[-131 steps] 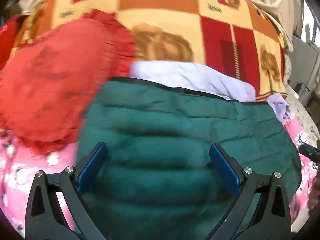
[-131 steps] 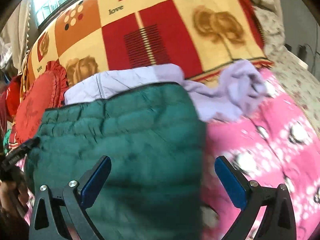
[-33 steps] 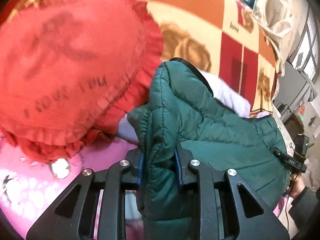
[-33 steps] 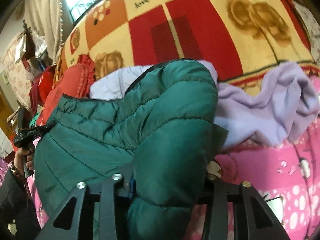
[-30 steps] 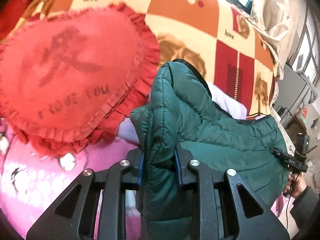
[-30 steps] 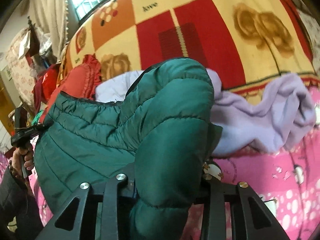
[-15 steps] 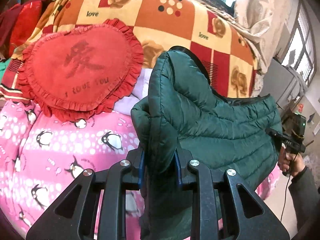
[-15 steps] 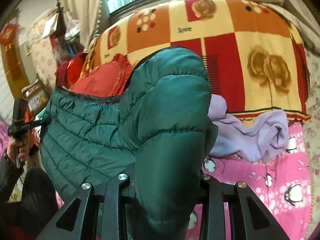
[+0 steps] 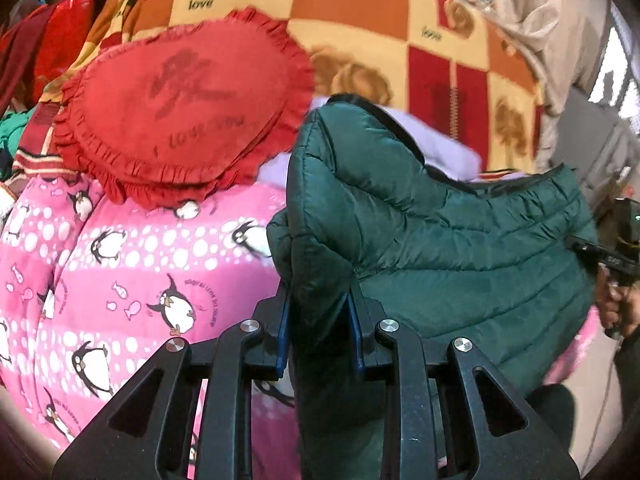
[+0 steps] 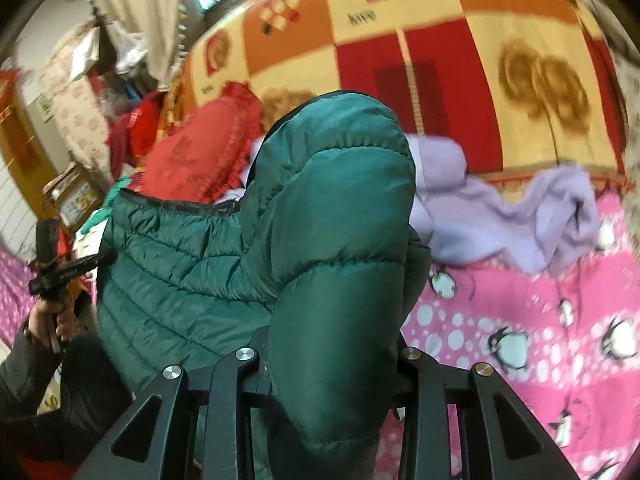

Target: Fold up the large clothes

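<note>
A dark green quilted puffer jacket (image 9: 440, 240) hangs between my two grippers, lifted off the pink penguin bedspread (image 9: 132, 264). My left gripper (image 9: 320, 320) is shut on a thick fold at the jacket's left end. My right gripper (image 10: 332, 344) is shut on the other end of the jacket (image 10: 328, 240); its pads are hidden under the bulging fabric. The jacket's black-trimmed edge sags between the two grips. Each view shows the other gripper at the jacket's far end, held by a hand.
A red heart-shaped frilled cushion (image 9: 184, 104) lies at the back left. A lilac garment (image 10: 520, 220) lies crumpled behind the jacket on the bedspread (image 10: 540, 320). An orange, red and cream rose blanket (image 9: 400, 52) covers the back. Clutter and a curtain (image 10: 132, 12) stand at far left.
Both grippers have pulled back and up with the jacket, so more of the bedspread, cushion and room shows. The jacket stays clamped at both ends.
</note>
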### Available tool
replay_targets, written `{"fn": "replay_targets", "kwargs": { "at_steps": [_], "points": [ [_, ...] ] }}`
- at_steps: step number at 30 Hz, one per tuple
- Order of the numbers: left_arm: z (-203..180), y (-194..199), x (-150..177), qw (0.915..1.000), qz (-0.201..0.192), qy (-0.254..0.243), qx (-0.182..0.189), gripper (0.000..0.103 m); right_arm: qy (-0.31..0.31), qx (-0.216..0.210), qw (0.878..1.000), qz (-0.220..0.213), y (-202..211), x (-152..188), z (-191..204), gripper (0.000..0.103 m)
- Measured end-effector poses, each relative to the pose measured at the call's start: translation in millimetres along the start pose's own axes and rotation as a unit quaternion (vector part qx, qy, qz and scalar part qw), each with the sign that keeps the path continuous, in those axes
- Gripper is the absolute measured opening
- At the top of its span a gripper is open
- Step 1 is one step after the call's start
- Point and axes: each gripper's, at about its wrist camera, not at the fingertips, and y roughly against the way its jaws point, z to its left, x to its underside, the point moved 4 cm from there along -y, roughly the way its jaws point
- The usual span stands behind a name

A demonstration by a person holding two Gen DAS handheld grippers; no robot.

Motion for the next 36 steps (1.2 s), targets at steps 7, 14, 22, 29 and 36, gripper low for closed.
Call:
{"fn": "replay_targets", "kwargs": {
  "at_steps": [7,14,22,29,36],
  "points": [
    [-6.9,-6.6,8.1,0.9979,-0.027,-0.007,-0.058,0.023,-0.032,0.02,0.999,-0.004,-22.6,10.0,-14.8,0.033],
    [-6.3,-18.1,11.7,0.9957,-0.03,-0.01,-0.087,0.023,-0.02,0.072,0.997,0.021,-43.7,15.8,-14.0,0.039],
    [-5.1,-22.2,10.8,0.9962,-0.024,-0.007,-0.083,0.023,-0.024,0.086,0.995,0.032,-53.6,18.6,-18.7,0.046],
    [0.6,-26.7,12.0,0.9968,-0.014,-0.003,-0.079,0.037,-0.051,0.112,0.991,0.043,-56.0,20.1,-23.3,0.072],
    [35.2,-5.3,-6.3,0.9963,-0.027,0.057,-0.058,0.056,-0.103,0.131,0.986,-0.025,2.6,-3.5,-32.2,0.072]
  ]
}}
